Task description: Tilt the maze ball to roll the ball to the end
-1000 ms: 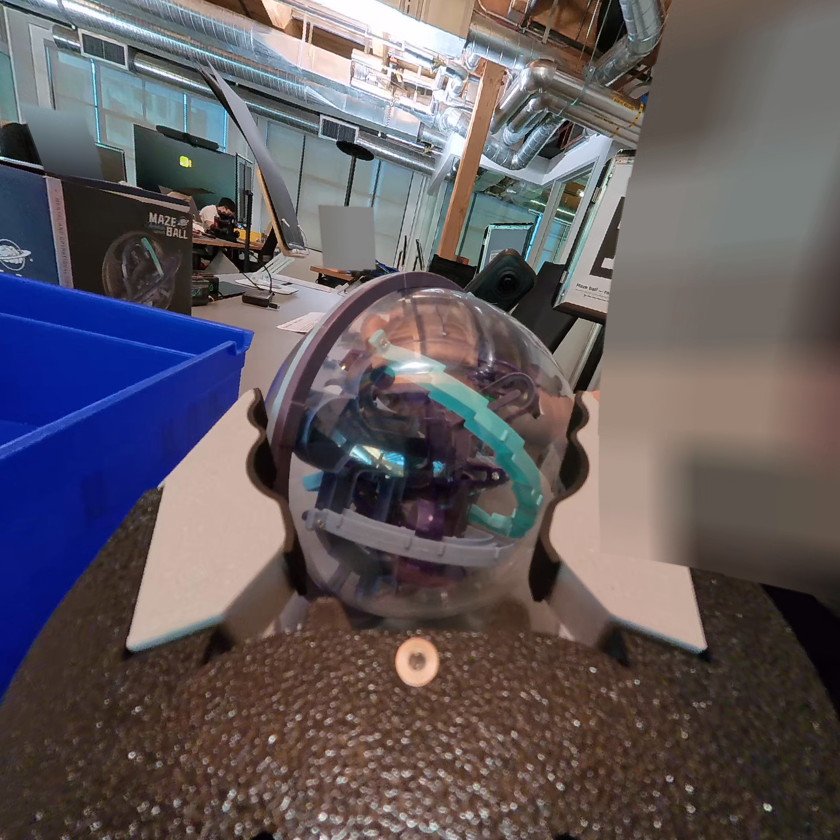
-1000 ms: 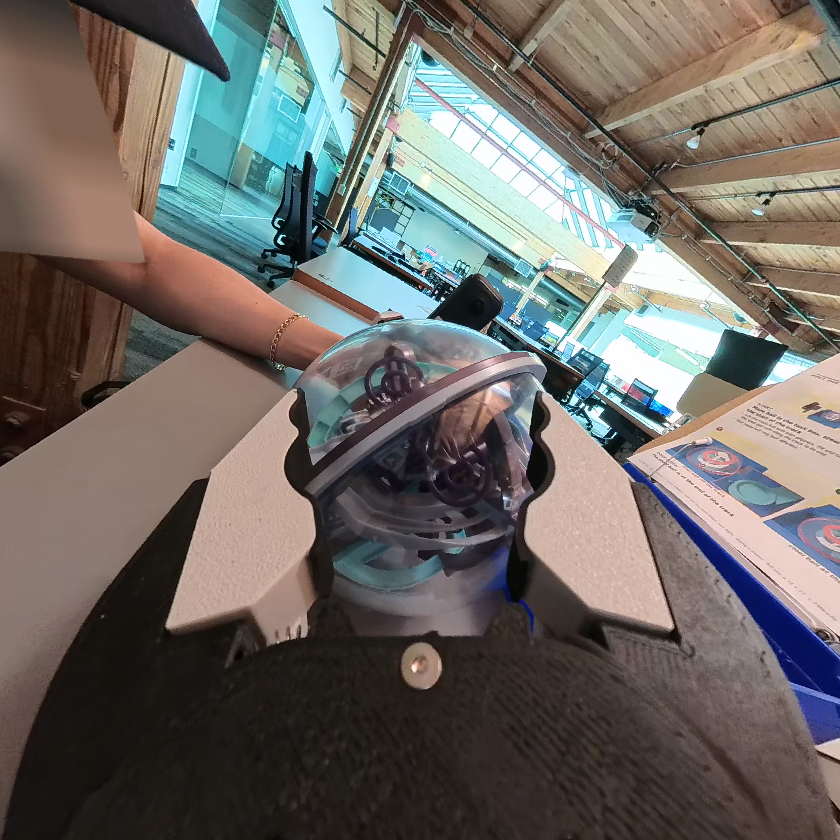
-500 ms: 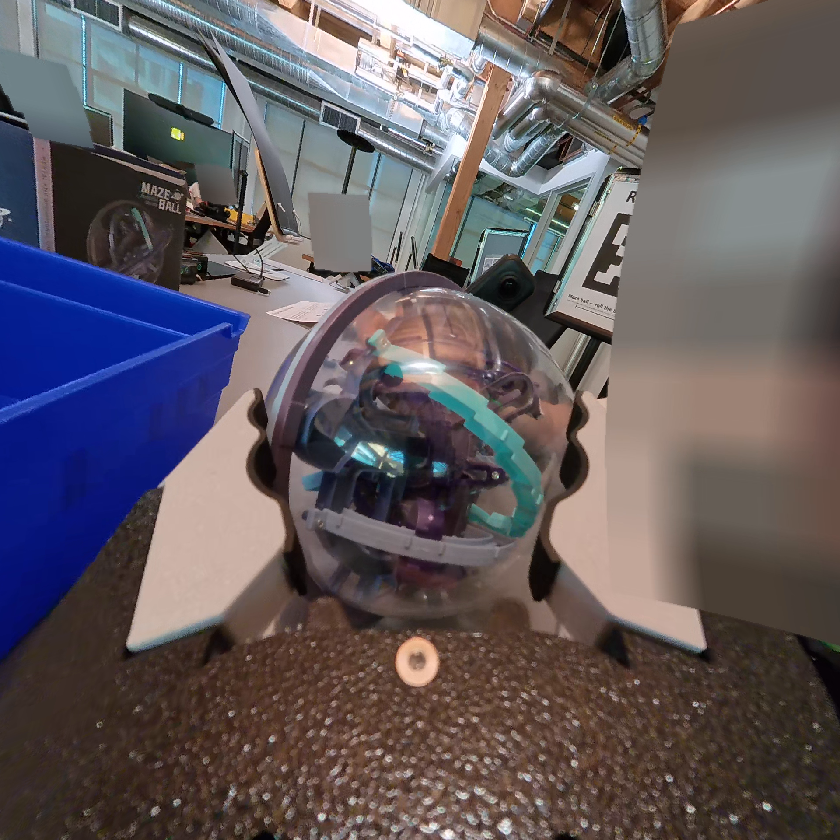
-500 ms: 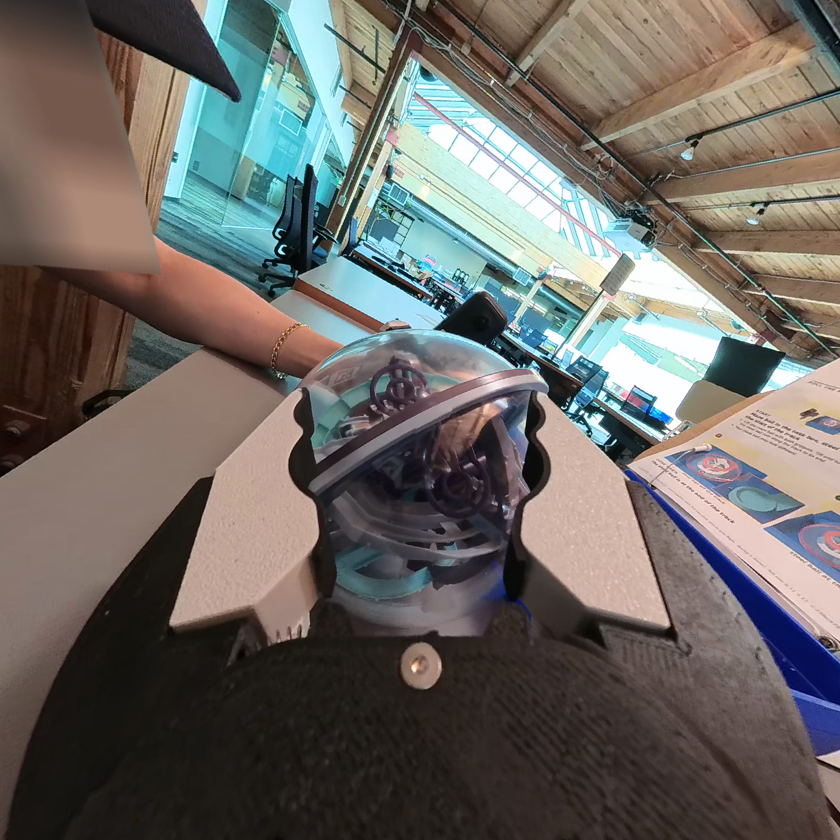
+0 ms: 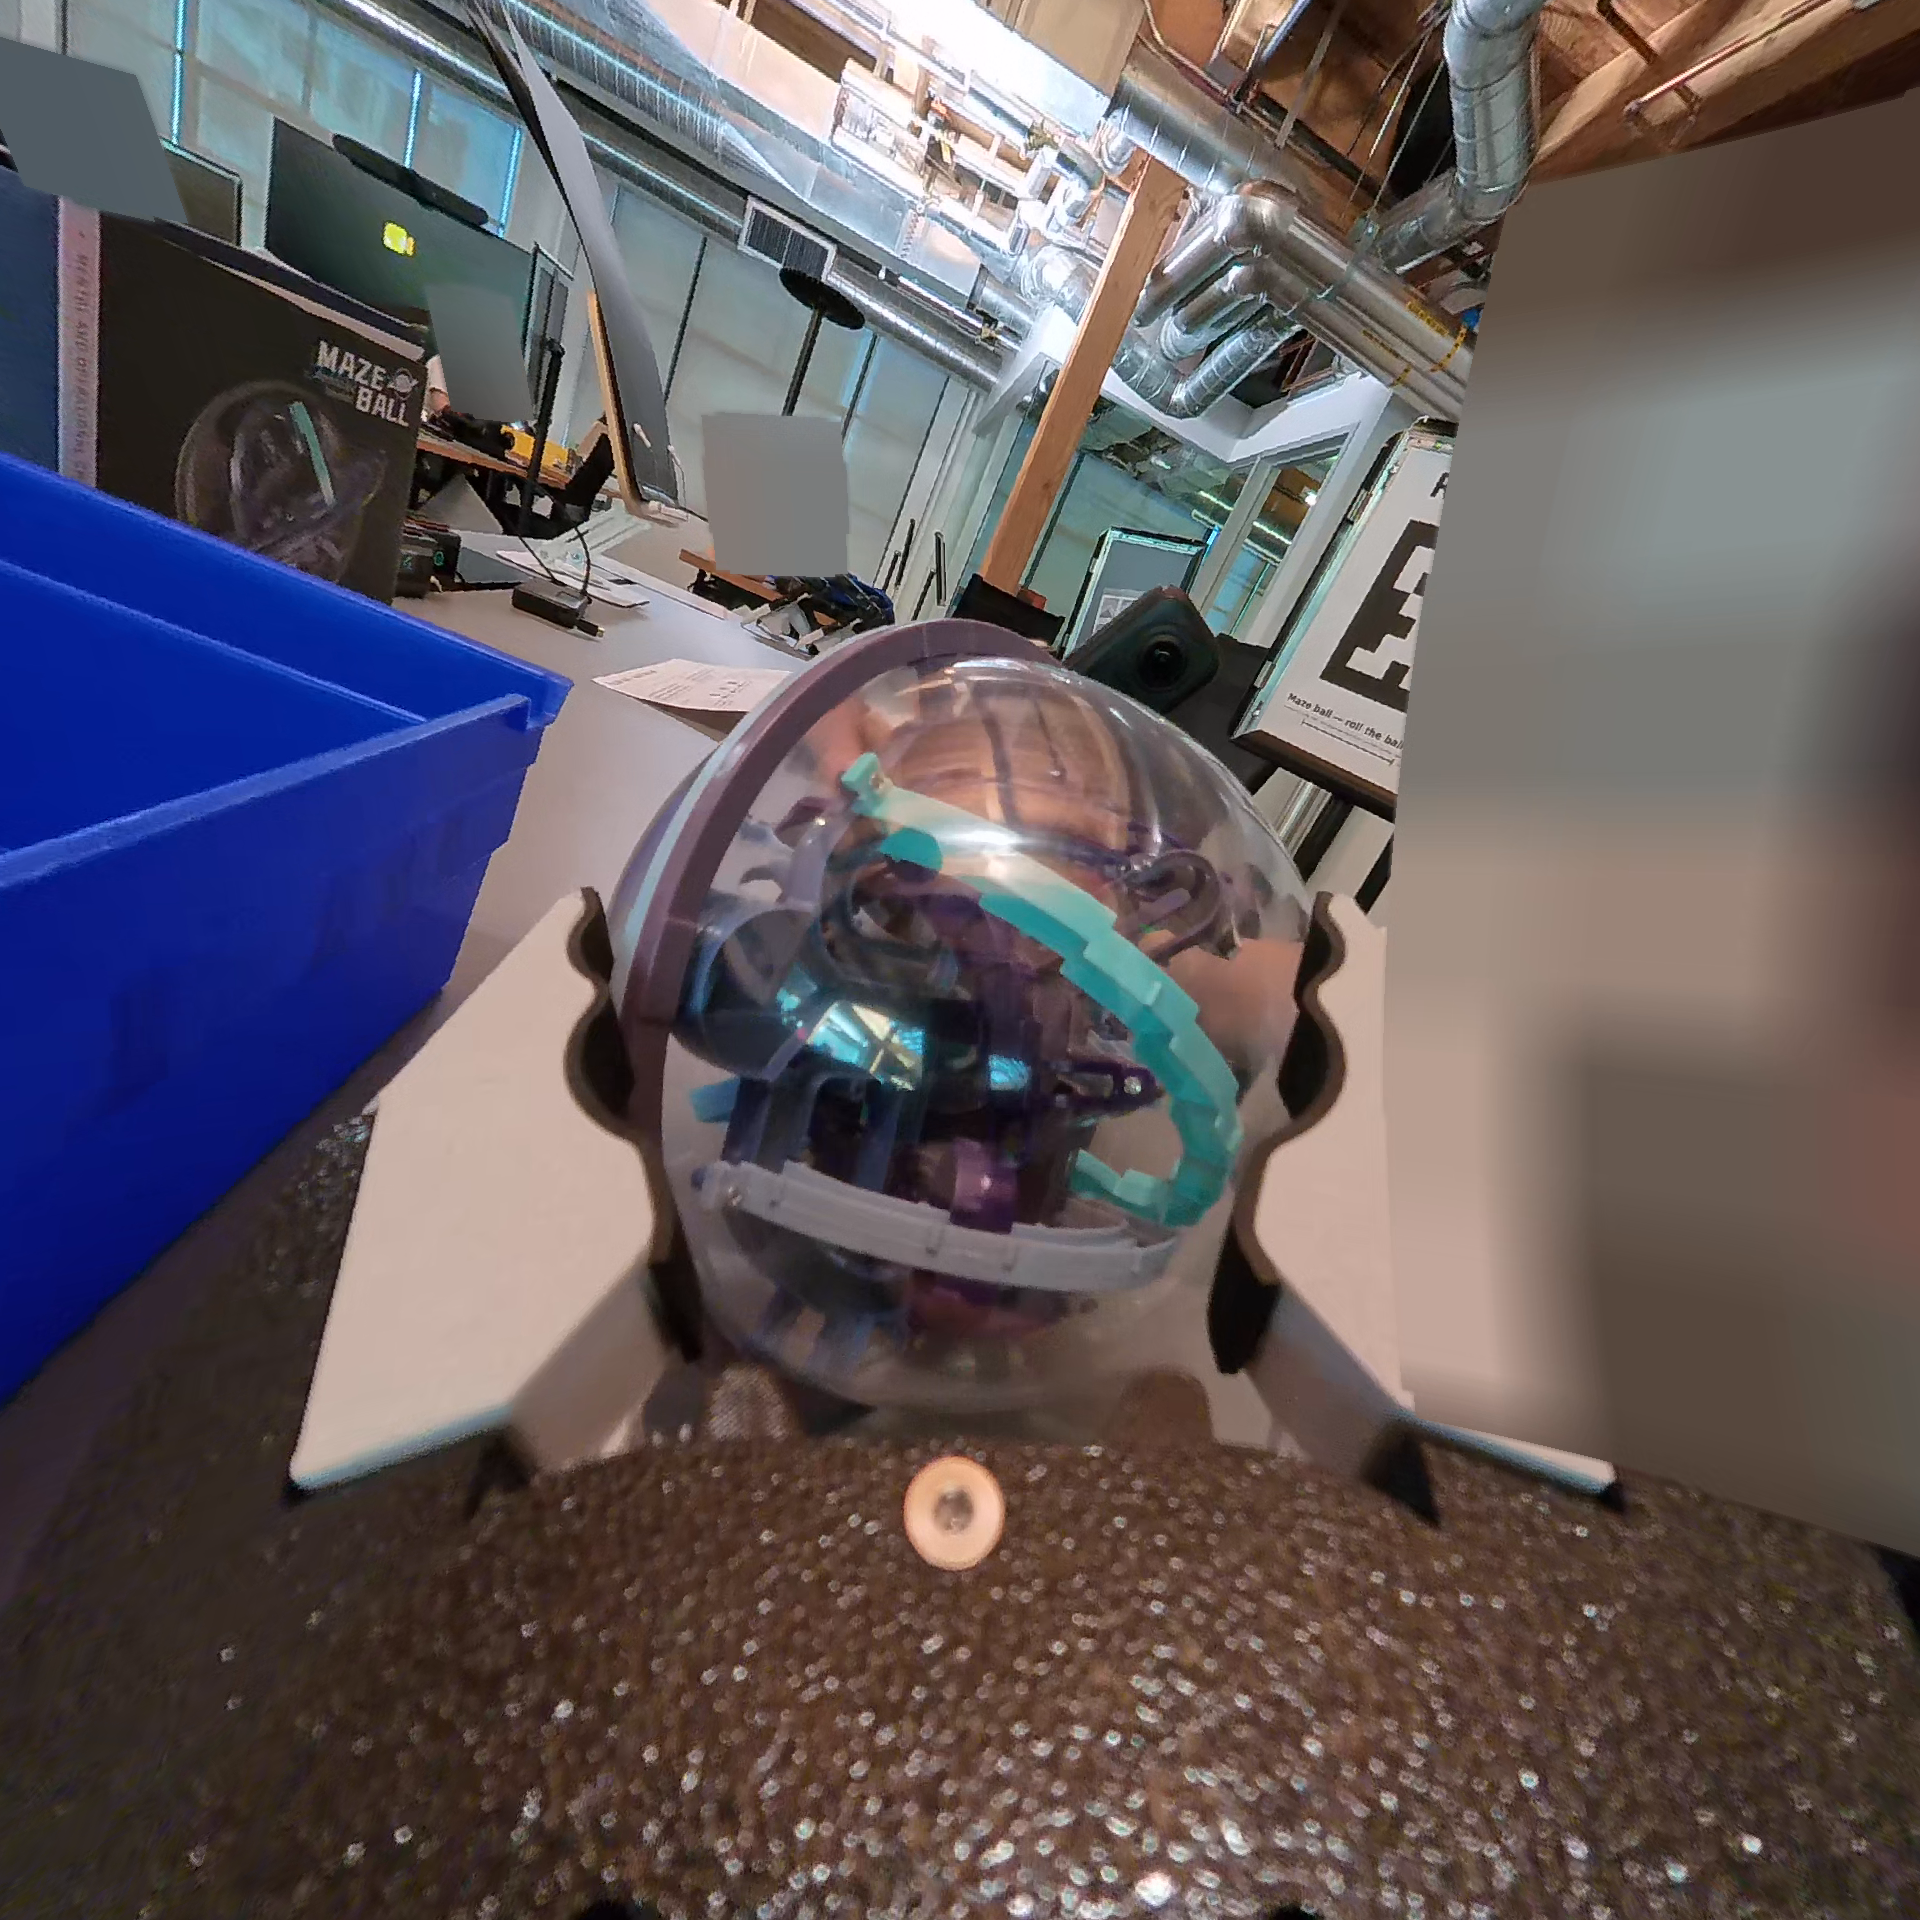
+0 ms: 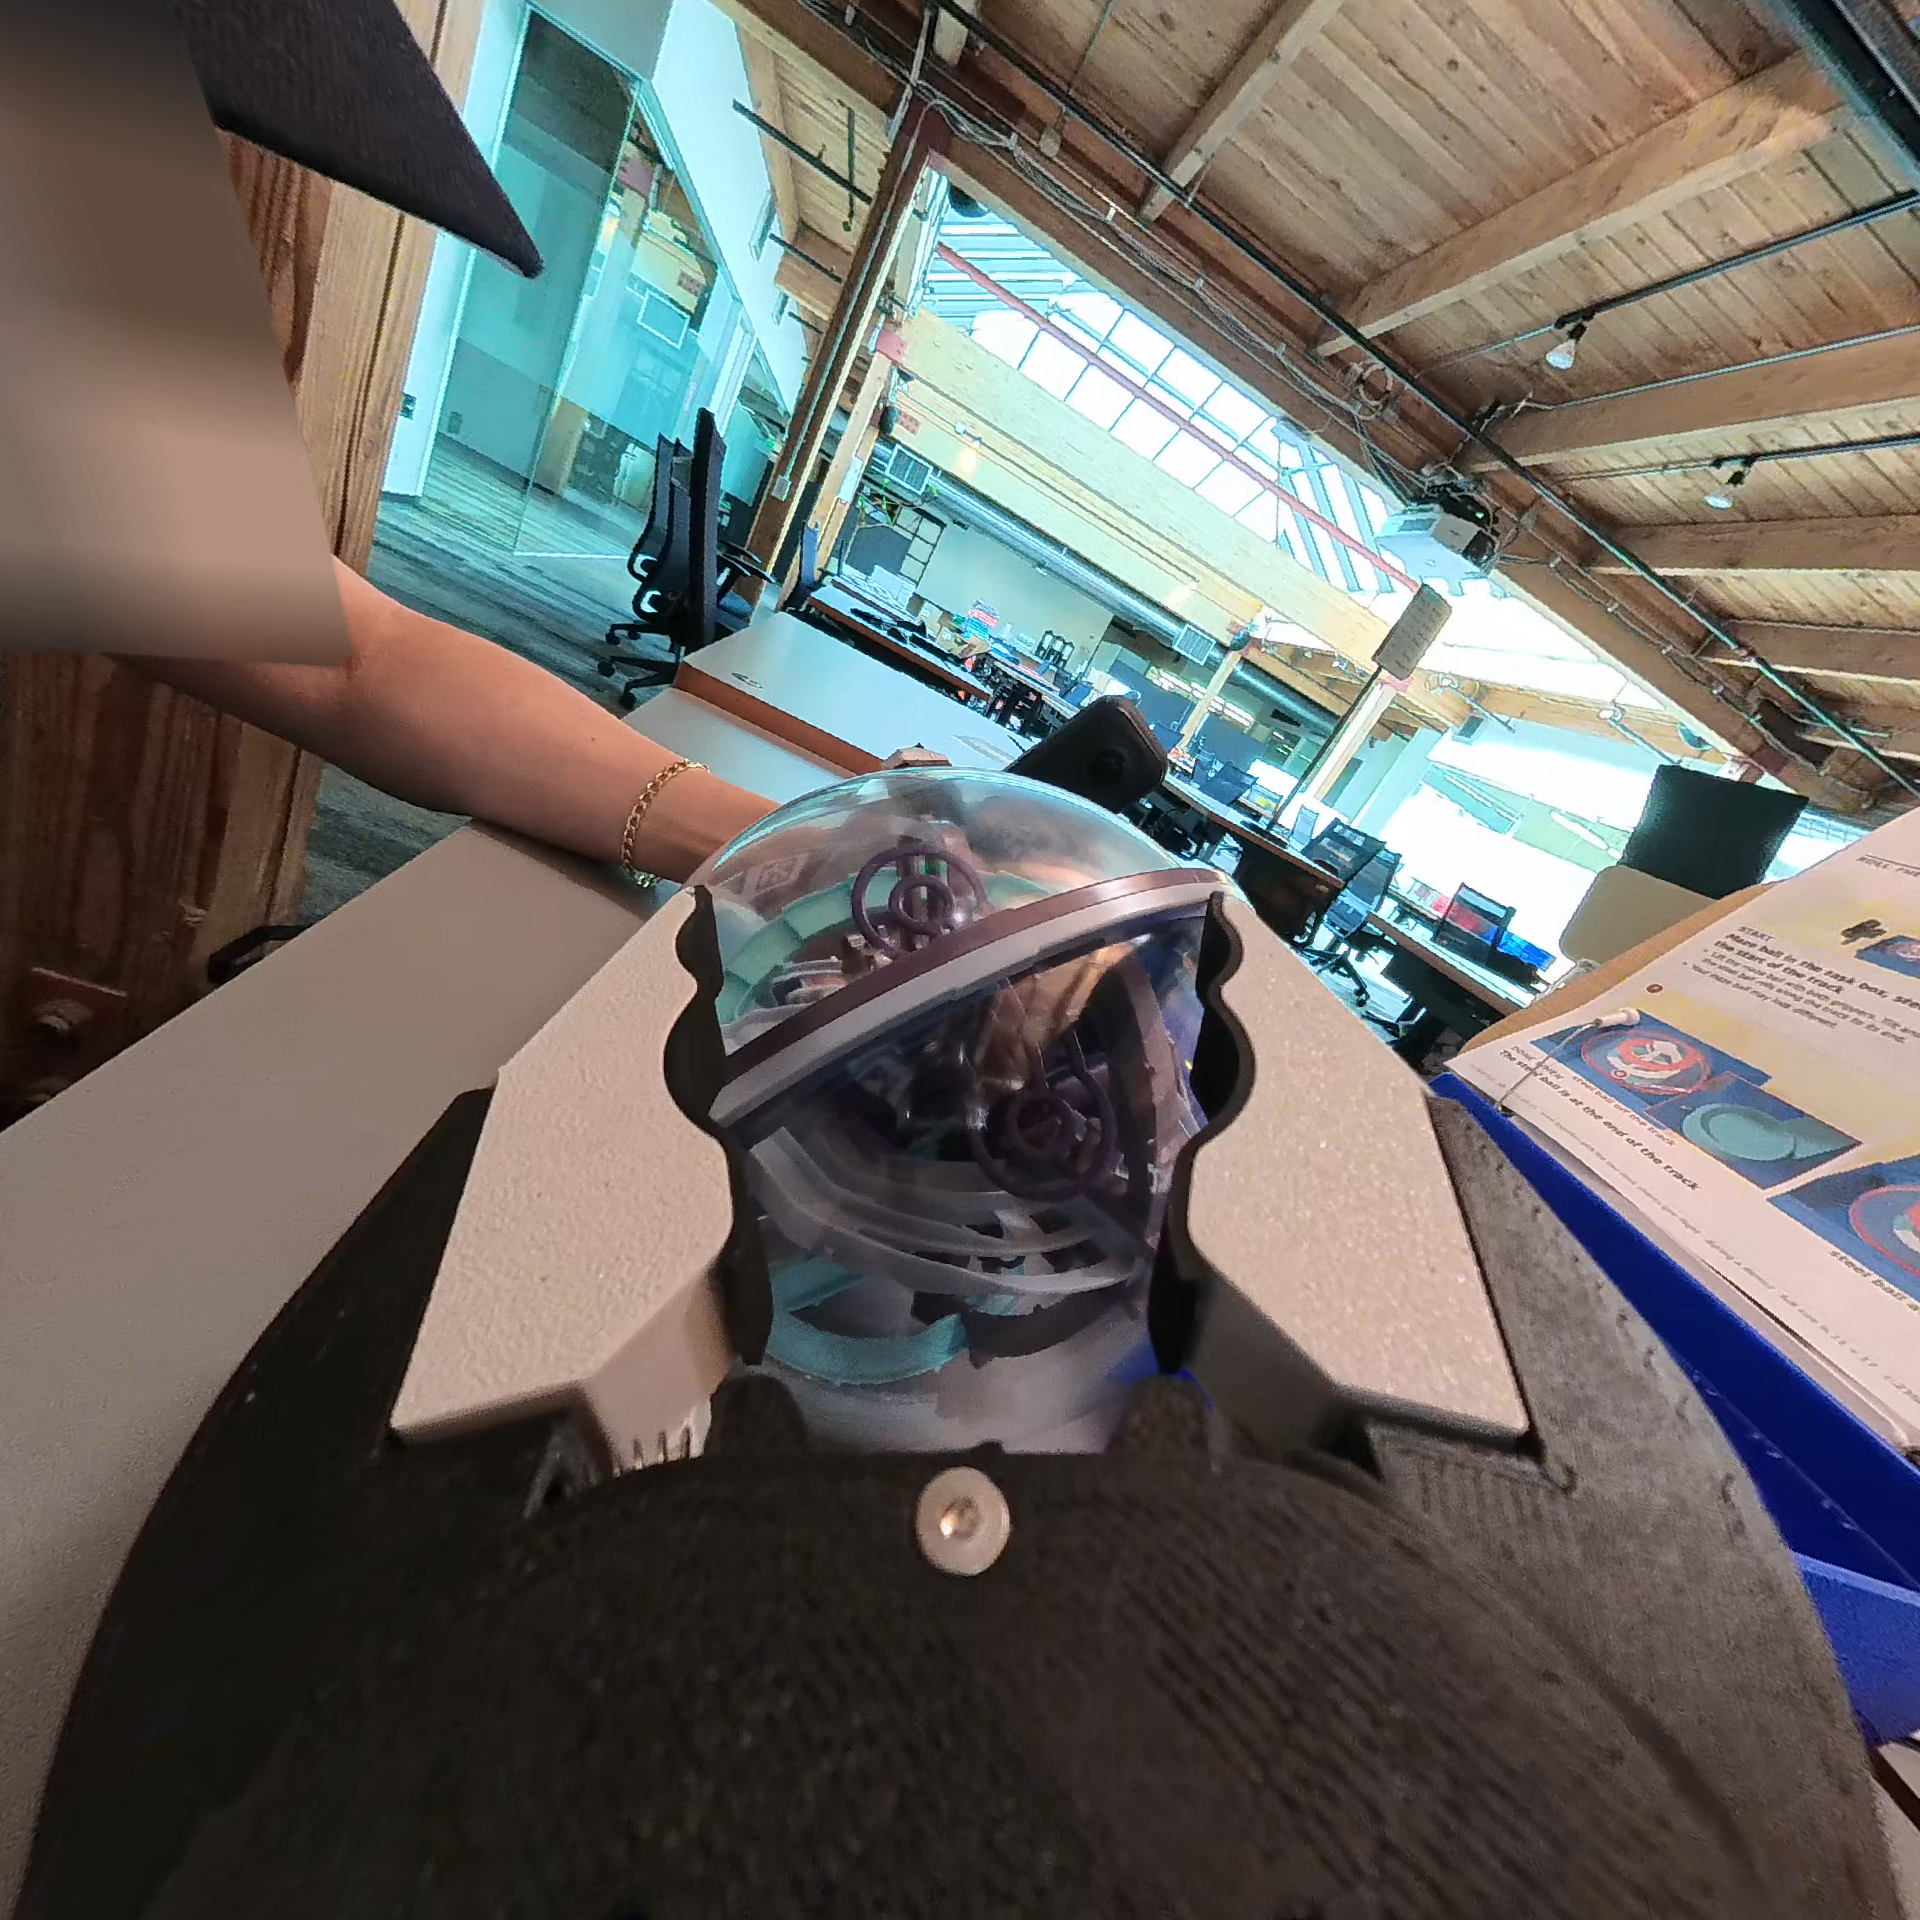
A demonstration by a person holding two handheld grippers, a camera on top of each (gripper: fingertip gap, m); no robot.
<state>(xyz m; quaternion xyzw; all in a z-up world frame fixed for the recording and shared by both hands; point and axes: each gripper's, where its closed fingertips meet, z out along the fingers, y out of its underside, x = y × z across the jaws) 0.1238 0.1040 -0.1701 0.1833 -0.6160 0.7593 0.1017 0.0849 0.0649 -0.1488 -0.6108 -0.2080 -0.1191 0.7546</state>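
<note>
Maze ball [image 5: 951, 1039]: clear plastic sphere, purple seam band around it, teal stepped track, grey track and dark purple parts inside. You hold it clamped between both grippers at once, lifted above the grey table [image 5: 582, 748].

Left gripper [image 5: 940, 1122]: your grey fingers [image 5: 457, 1174] press the sphere on both sides, their scalloped black pads against its shell; the seam band runs steeply up the left of the ball in this view.

Right gripper [image 6: 951, 1143]: closed on the same ball [image 6: 956, 1049] from the other side; here the seam band slants upward to the right across the shell.

Hard to make out: the small rolling ball cannot be picked out among the tracks and reflections in either view. Each gripper body hides the sphere's lower part.

Edges and room: blue bin [image 5: 218, 831] stands close on your left gripper's left, and its rim [image 6: 1704, 1382] runs beside your right gripper, with an instruction sheet [image 6: 1766, 1101] lying across it. Dark product box [image 5: 249, 416] sits behind the bin. Your forearm [image 6: 499, 727] with a gold bracelet [image 6: 655, 821] reaches over the table's far edge. Open table lies to the right gripper's left.
</note>
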